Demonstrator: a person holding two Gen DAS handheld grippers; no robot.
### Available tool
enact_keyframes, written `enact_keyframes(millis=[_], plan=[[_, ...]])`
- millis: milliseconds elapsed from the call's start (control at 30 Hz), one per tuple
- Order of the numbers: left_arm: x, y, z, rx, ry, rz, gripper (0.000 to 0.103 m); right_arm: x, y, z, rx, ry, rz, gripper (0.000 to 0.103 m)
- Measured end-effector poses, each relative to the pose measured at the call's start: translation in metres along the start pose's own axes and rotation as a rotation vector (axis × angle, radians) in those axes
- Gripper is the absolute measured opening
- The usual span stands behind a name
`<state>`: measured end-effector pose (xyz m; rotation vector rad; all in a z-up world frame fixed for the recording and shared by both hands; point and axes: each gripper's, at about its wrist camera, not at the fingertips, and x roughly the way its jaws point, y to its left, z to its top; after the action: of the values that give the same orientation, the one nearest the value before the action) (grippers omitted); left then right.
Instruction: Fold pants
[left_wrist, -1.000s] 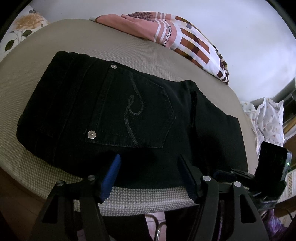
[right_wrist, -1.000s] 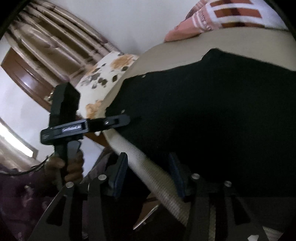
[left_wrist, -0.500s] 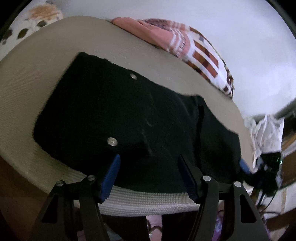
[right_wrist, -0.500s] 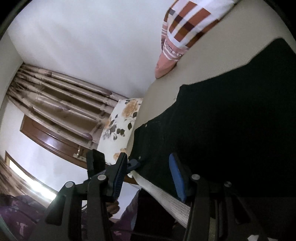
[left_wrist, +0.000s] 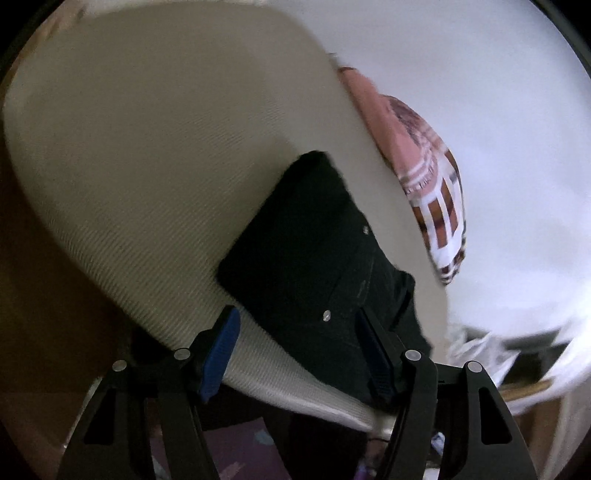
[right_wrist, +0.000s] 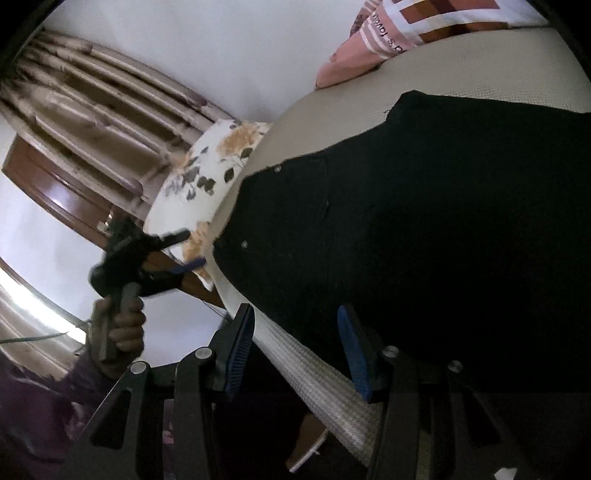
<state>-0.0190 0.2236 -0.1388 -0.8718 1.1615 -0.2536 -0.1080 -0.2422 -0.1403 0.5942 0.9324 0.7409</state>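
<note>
On beige mattress (left_wrist: 155, 155): black pants (left_wrist: 317, 266) lying flat as a compact folded rectangle, rivets and back pocket up, near the front edge. Left gripper (left_wrist: 297, 354) spread wide, empty, hovering off the edge. Right gripper (right_wrist: 295, 347) likewise spread, gripping nothing. Looks essentially done; maybe one tidy-up fold left. Striped pink garment (left_wrist: 436, 192) behind, untouched.

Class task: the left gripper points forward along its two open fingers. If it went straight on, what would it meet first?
Most likely the folded black pants on the beige cushion. The open left gripper frames their near edge, though blur leaves depth uncertain.
</note>
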Motion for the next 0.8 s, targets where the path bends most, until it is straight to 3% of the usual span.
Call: enact_keyframes(millis=[100, 233, 533, 667, 800], plan=[[0.003, 0.014, 0.001, -0.054, 0.030, -0.035, 0.065, -0.006, 0.000, -0.001, 0.032, -0.040, 0.038, 0.046], [0.018, 0.015, 0.007, -0.055, 0.065, -0.071, 0.065, 0.002, 0.005, -0.005, 0.026, -0.027, 0.010, 0.047], [0.056, 0.020, 0.016, -0.102, 0.165, -0.063, 0.065, -0.002, 0.004, -0.004, 0.050, -0.038, 0.014, 0.048], [0.064, 0.015, 0.019, -0.115, 0.167, -0.081, 0.069, -0.001, 0.003, -0.003, 0.060, -0.042, 0.016, 0.048], [0.067, 0.022, 0.021, -0.168, 0.144, -0.158, 0.074, -0.003, -0.001, -0.002, 0.083, -0.052, 0.034, 0.048]])
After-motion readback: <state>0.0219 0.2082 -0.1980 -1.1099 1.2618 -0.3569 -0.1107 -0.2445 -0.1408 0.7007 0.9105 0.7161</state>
